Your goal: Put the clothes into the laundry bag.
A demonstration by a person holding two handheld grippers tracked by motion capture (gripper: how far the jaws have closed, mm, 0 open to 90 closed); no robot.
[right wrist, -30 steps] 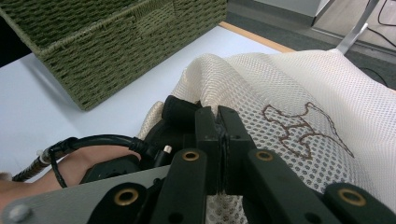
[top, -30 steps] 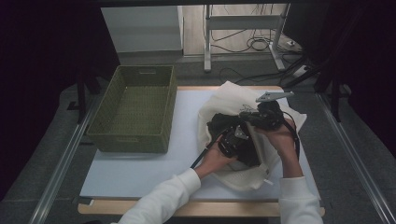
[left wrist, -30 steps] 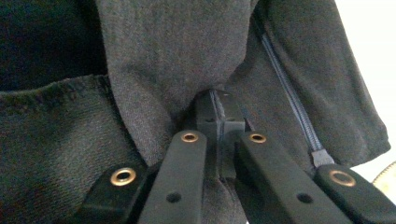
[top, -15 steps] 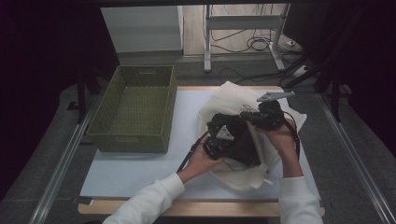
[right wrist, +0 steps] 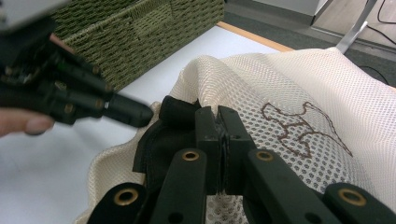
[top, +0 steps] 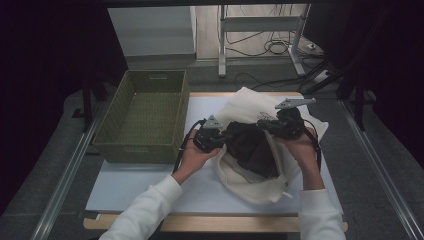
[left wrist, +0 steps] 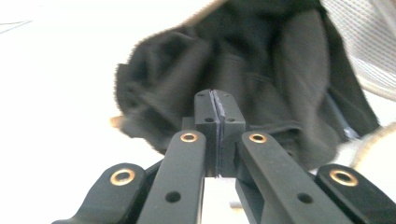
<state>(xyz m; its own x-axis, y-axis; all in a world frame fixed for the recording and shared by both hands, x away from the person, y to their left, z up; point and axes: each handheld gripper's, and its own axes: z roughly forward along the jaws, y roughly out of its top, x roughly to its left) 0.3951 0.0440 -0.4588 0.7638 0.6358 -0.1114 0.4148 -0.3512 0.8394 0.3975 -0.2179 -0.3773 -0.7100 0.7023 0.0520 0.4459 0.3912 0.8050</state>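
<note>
Black garment half inside cream mesh bag, on the white bench beside the green basket.

Left hand-held gripper [top: 227, 134] closed, jaws pressed together just at the edge of the black garment [top: 252, 149]; grip on the cloth not discernible. Right hand-held gripper [top: 264, 125] clamped shut on the rim of the mesh bag [top: 250, 185], at the bag's mouth. Woven basket [top: 145, 112] standing at left of the bench [top: 135, 185], apart from the bag.

Green woven basket [top: 142, 117] left on white tabletop [top: 150, 182], cables on floor [top: 260, 47]
</note>
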